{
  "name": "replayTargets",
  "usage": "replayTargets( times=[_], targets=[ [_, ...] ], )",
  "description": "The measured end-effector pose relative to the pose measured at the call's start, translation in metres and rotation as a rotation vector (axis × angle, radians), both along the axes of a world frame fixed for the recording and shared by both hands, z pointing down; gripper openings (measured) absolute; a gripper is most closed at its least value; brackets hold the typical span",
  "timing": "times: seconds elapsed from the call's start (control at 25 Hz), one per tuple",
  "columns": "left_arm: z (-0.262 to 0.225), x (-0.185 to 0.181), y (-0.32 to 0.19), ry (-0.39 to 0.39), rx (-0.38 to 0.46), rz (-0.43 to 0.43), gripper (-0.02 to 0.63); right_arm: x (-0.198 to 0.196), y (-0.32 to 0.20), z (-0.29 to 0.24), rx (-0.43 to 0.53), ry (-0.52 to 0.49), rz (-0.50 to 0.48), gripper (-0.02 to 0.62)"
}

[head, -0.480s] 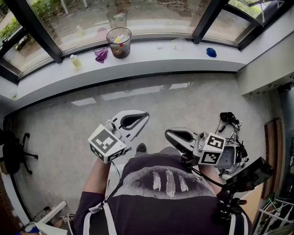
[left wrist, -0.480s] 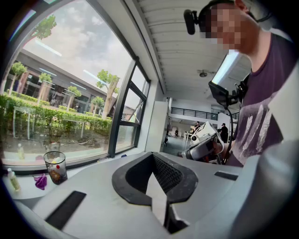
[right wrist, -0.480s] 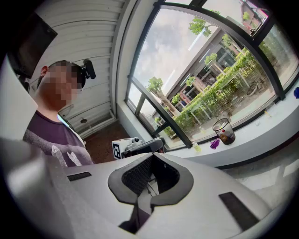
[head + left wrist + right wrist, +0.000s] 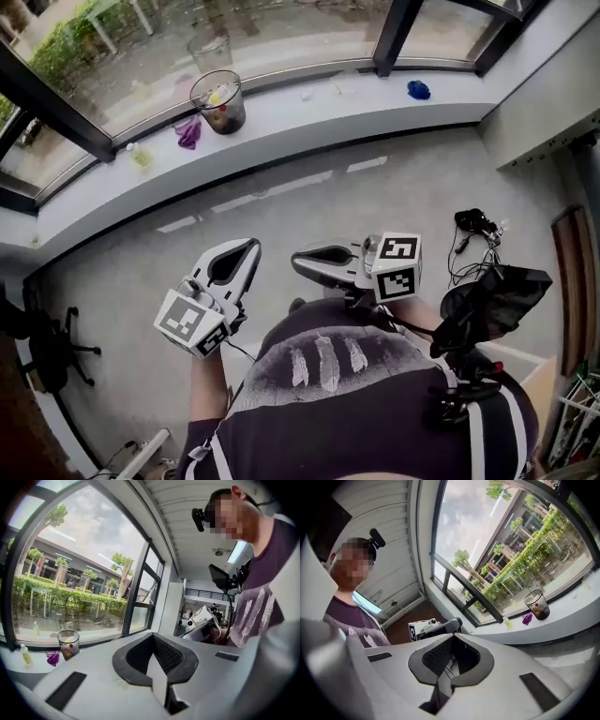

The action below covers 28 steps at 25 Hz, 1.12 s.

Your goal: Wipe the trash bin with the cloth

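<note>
Now the gray floor fills most of the head view, and the long white window ledge has slid to the left (the camera turned). The left gripper sits lower, fingers together, holding nothing. The right gripper has swung round to point at the left one, fingers together too. The clear trash bin stands on the ledge, well apart from both. The purple cloth lies just beside it.

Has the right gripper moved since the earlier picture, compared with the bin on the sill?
Yes. In the head view the right gripper now sits higher in the picture and nearer the bin on the sill, so it has likely gone forward.
</note>
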<state>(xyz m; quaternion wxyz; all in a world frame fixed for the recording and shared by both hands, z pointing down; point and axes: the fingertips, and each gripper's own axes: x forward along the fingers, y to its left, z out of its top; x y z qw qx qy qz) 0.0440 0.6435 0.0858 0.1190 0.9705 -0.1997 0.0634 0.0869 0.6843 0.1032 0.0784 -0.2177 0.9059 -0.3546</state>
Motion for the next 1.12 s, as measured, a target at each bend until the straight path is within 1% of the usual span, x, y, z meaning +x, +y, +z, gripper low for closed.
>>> replayTargets(
  times=[0.12,0.28,0.36,0.52,0.6,0.64,0.72,0.76,0.92,1.0,1.12],
  targets=[
    [-0.013,0.028,-0.02,-0.012,0.016,0.002,-0.003,0.023,-0.026,-0.012,0.005,-0.056,-0.018,0.0],
    [-0.023,0.075,-0.038,-0.043,0.034,-0.005,-0.003,0.057,-0.037,-0.01,0.029,-0.013,-0.102,0.0],
    [-0.023,0.09,-0.043,-0.077,0.047,-0.023,-0.003,0.072,-0.041,-0.002,0.014,-0.017,-0.121,0.0],
    [-0.02,0.124,-0.058,-0.128,0.015,-0.049,-0.003,0.111,-0.059,0.004,-0.026,-0.077,-0.135,0.0],
    [-0.013,0.145,-0.066,-0.15,0.006,-0.073,-0.003,0.138,-0.067,0.006,-0.026,-0.142,-0.16,0.0],
    [-0.007,0.151,-0.068,-0.176,0.004,-0.095,-0.003,0.148,-0.072,0.007,-0.031,-0.19,-0.182,0.0],
    [0.002,0.15,-0.075,-0.216,0.001,-0.136,-0.003,0.158,-0.084,0.009,-0.048,-0.262,-0.215,0.0],
    [0.002,0.145,-0.08,-0.218,0.0,-0.152,-0.003,0.156,-0.089,0.01,-0.049,-0.266,-0.218,0.0],
    [-0.001,0.112,-0.105,-0.197,0.02,-0.21,-0.003,0.129,-0.112,0.02,-0.028,-0.167,-0.235,0.0],
    [0.002,0.099,-0.117,-0.195,0.042,-0.224,-0.003,0.116,-0.123,0.022,-0.025,-0.14,-0.258,0.0],
    [0.007,0.077,-0.141,-0.169,0.046,-0.239,-0.003,0.098,-0.145,0.021,-0.011,-0.09,-0.282,0.0]
  ],
)
